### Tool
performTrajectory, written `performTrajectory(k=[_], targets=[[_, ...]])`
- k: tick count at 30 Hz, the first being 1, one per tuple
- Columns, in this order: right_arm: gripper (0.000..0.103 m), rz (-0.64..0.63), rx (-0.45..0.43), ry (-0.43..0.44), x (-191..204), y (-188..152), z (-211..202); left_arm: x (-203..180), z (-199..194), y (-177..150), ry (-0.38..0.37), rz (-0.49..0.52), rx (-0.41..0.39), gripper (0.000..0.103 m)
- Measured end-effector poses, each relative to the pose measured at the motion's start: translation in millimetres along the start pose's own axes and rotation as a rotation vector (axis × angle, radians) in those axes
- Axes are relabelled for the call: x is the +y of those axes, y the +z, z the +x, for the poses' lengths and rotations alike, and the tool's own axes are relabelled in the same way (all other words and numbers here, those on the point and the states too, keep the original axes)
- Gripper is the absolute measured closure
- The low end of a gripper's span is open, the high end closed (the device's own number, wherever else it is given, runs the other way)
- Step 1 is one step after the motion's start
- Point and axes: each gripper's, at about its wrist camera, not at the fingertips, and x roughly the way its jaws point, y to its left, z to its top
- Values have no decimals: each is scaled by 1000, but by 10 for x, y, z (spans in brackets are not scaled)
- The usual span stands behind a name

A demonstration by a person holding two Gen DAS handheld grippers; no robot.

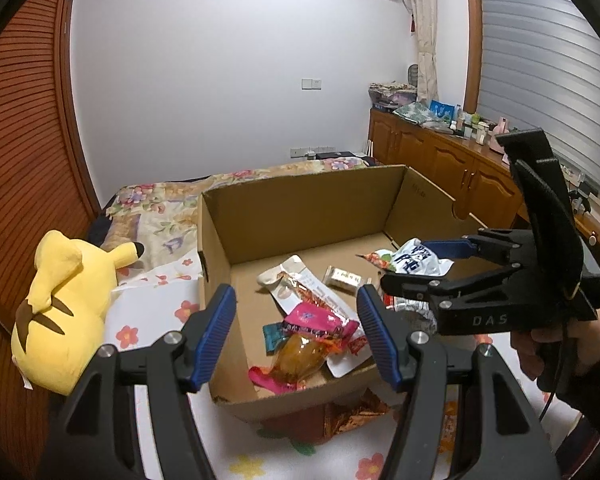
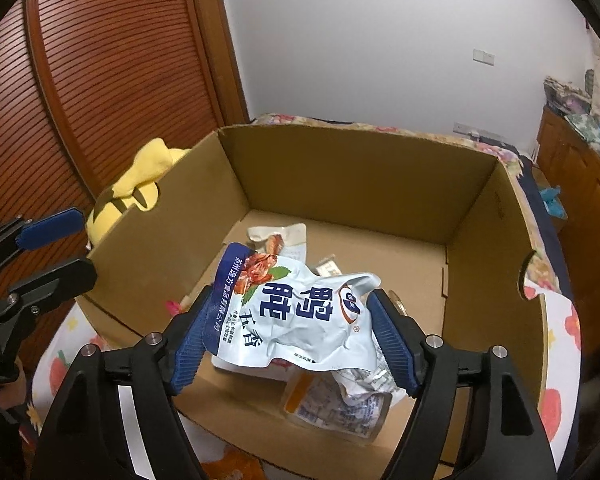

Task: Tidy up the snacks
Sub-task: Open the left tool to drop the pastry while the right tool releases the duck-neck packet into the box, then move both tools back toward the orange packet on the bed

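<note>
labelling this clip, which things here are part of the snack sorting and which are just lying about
Job: cardboard box; white-and-blue snack pouch between the right gripper fingers; pink snack packet in the box.

Lying about: yellow plush toy; floral bedsheet; wooden cabinets.

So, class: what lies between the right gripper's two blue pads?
A crumpled white snack pouch with blue lettering lies between the right gripper pads, above the cardboard box. The right wrist view shows it best.
</note>
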Motion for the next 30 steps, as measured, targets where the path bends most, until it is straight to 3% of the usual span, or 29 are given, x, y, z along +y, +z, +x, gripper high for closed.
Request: performTrajectory(k=[6,16,24,30], targets=[[13,17,-10,-23,-11,-79,-126,-76,-85,-133,3,6,11,40],[13,-6,-46,-9,147,-296,-584,-236,-400,-435,10,22,7,40],[13,-78,-55,18,378,-849,-1004,-392,-648,-769,-3,37,10,36],[13,-111,5,20,469,-1268,-873,-476,-672,-1052,-5,42,31,30]])
